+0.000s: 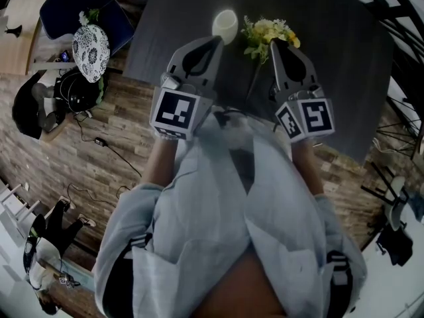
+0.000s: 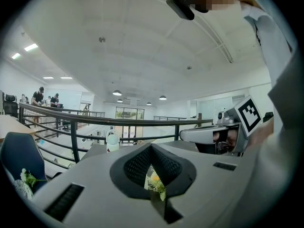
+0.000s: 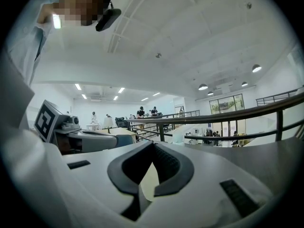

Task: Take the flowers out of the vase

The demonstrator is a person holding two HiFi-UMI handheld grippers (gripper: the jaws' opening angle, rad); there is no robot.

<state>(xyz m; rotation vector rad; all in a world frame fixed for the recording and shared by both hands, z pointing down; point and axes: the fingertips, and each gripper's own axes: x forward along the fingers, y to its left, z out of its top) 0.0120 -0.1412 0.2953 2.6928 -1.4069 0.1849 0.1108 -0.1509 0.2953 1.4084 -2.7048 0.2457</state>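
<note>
The left gripper [image 1: 213, 42] hangs over the dark counter [image 1: 344, 58], on the near side of the vase [image 1: 225, 25] and slightly to its left. Its jaws are pressed fully together with nothing between them. The cream vase stands upright toward the far side of the counter. The flowers [image 1: 268, 33], yellow blooms with green leaves, lie outside the vase, on the counter just to its right and apart from it. Their stem runs back toward the counter's near edge. The right gripper [image 1: 277, 45] is further right of the vase, its tip at the blooms. Whether it touches them cannot be told. Its jaws are likewise closed tight and grip nothing.
</note>
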